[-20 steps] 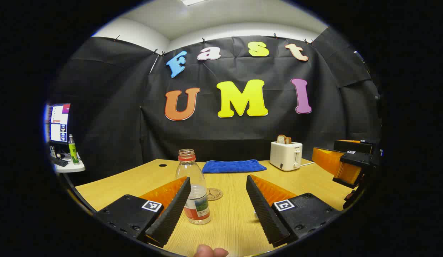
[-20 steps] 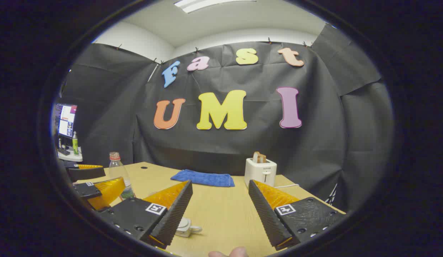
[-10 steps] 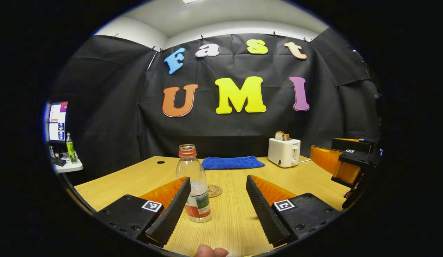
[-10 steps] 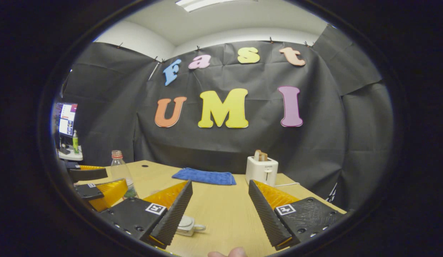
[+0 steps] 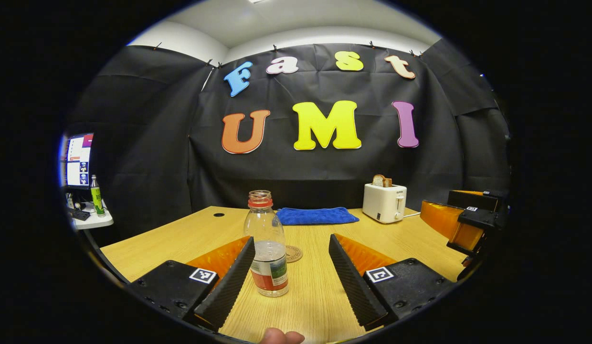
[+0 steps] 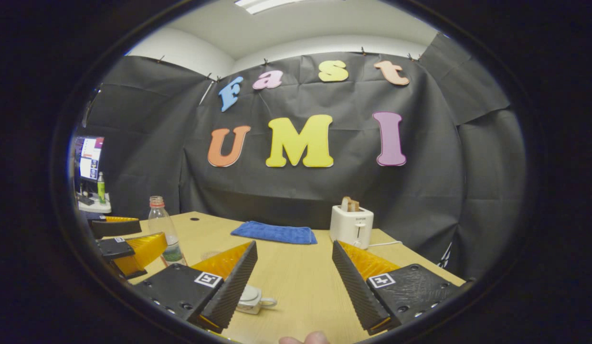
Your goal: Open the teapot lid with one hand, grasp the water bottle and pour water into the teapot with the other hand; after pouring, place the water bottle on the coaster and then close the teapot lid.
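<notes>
- Left claw (image 5: 292, 282) is wide open and low over the table (image 5: 181, 236), holding nothing. The water bottle (image 5: 268, 248) stands upright just inside its left finger, off-centre in the gap.
- Risk one, as I see it: close from here and one finger probably hits first and shoves or tips the bottle. There's no cap on it, so any tip means water on the table.
- The coaster (image 5: 292, 253) sits right behind the bottle toward the back edge, so a sloppy push could slide the bottle onto it too early.
- Right claw (image 6: 293, 286) is also spread open and empty. The white teapot (image 6: 253, 300) is tucked beside its left finger near the front edge, mostly hidden, lid apparently on. Reaching half-blind could knock the pot instead of catching the lid.
- Writing: the bottle's label is too small to read. The toaster (image 5: 384, 203) has a small mark on its front, unreadable too.
</notes>
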Tool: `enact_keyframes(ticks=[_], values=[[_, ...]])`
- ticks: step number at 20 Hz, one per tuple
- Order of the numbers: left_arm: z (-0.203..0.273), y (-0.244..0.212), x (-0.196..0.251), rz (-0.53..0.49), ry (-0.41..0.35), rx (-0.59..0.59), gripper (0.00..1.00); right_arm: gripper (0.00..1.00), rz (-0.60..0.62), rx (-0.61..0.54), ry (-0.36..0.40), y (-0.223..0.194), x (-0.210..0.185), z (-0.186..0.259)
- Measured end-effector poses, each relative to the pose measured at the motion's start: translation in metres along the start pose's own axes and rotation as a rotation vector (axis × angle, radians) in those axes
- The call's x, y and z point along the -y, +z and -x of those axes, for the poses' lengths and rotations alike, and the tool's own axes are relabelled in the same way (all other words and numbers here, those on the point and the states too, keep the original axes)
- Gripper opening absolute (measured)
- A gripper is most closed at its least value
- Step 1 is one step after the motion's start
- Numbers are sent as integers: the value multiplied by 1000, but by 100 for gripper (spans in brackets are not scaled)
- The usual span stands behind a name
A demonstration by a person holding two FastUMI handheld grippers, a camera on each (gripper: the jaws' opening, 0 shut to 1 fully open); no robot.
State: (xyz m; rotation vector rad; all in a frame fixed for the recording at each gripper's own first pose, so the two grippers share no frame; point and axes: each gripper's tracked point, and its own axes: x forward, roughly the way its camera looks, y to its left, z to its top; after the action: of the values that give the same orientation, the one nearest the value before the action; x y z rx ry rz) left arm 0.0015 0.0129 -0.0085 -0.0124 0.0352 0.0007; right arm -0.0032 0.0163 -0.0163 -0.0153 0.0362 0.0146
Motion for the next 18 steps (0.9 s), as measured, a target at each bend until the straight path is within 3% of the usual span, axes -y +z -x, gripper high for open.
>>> enact_keyframes(ticks=[6,9,11,12,18], values=[[1,-7,-7,38,-7,-22,98,96,8,-37,106,-19,-33,-7],[3,-10,-17,40,10,-28,97,97,13,-51,119,-31,-47,-9],[6,-13,-20,44,9,-33,98,93,31,-70,126,-42,-56,-14],[8,-15,-22,37,14,-37,98,98,35,-81,128,-48,-59,-17],[13,-25,-35,22,24,-58,98,97,45,-159,114,-80,-67,-34]])
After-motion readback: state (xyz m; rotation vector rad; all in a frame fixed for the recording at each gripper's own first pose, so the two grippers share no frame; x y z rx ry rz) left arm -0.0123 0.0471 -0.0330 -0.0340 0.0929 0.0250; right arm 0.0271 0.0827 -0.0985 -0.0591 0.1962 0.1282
